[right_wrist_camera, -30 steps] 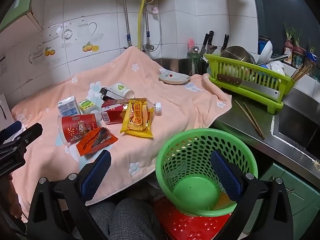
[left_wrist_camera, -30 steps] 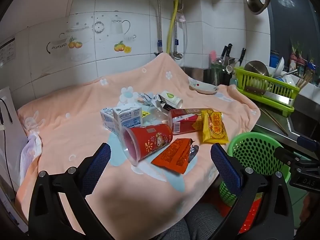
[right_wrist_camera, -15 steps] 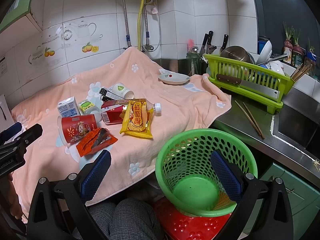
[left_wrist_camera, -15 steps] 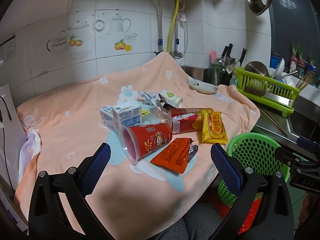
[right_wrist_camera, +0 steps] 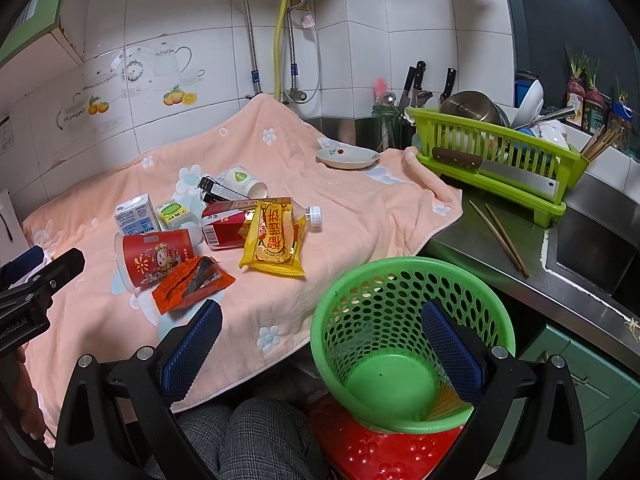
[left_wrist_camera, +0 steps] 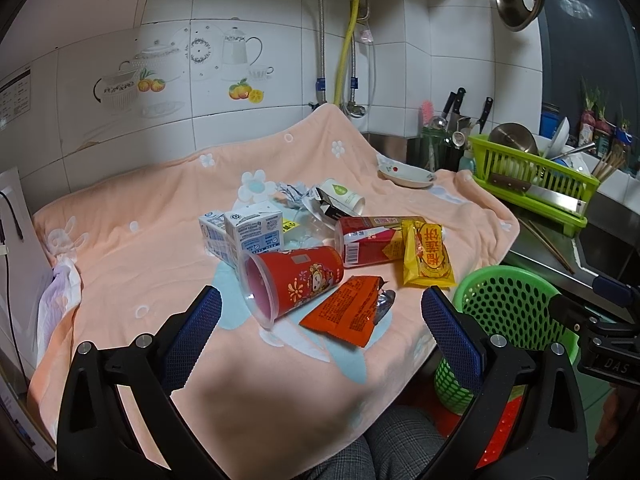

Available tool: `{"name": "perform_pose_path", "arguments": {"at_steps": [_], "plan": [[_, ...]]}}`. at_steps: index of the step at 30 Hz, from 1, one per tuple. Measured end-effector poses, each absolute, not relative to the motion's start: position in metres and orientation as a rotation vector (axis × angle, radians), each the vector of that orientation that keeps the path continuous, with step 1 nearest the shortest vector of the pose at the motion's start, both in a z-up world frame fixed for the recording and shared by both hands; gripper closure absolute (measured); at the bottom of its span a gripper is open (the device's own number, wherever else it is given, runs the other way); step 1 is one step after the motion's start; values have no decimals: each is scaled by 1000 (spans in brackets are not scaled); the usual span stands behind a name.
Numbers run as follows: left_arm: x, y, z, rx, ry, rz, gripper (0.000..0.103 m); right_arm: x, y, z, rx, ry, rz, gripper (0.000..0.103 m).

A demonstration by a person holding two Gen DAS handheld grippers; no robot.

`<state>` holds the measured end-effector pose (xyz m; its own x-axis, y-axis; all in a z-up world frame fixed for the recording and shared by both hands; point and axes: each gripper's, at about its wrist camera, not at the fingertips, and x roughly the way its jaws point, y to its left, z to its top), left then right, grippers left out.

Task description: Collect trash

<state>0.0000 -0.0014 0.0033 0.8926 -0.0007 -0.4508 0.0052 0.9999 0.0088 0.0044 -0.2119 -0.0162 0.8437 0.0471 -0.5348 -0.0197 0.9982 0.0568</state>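
My left claw (left_wrist_camera: 320, 316) is spread wide with nothing between its blue pads, hovering just short of the trash heap on the peach blanket (left_wrist_camera: 132, 264) that covers the counter. From the left I see two white milk cartons (left_wrist_camera: 244, 232) standing side by side, then a red paper cup (left_wrist_camera: 296, 280) lying tipped over with its mouth toward me, almost centred between my fingers and a little beyond them. An orange snack wrapper (left_wrist_camera: 348, 312) lies flat just beside the cup on its right, nearest my right finger. Behind them a red drink carton (left_wrist_camera: 368, 244) lies on its side, with a yellow biscuit packet (left_wrist_camera: 426, 256) resting partly over its right end, and a small white paper cup (left_wrist_camera: 344, 198) farther back. Bare blanket stretches to the left of the heap and in front of it. The blanket's right edge drops off just past the yellow packet, and the green mesh basket (right_wrist_camera: 412, 324) stands below that edge on a red stool (right_wrist_camera: 384, 452). My right claw (right_wrist_camera: 320, 344) is also spread and empty, held over the basket's near rim, with its right pad inside the basket mouth. Farther right a green dish rack (right_wrist_camera: 496, 160) sits on the steel counter (right_wrist_camera: 480, 240), well apart from the trash.
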Motion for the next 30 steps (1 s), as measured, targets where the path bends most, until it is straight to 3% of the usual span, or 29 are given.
{"name": "perform_pose_path", "arguments": {"at_steps": [30], "plan": [[0,-3,2,5,477,0,5,11,-209,-19,45,573,42,6]]}}
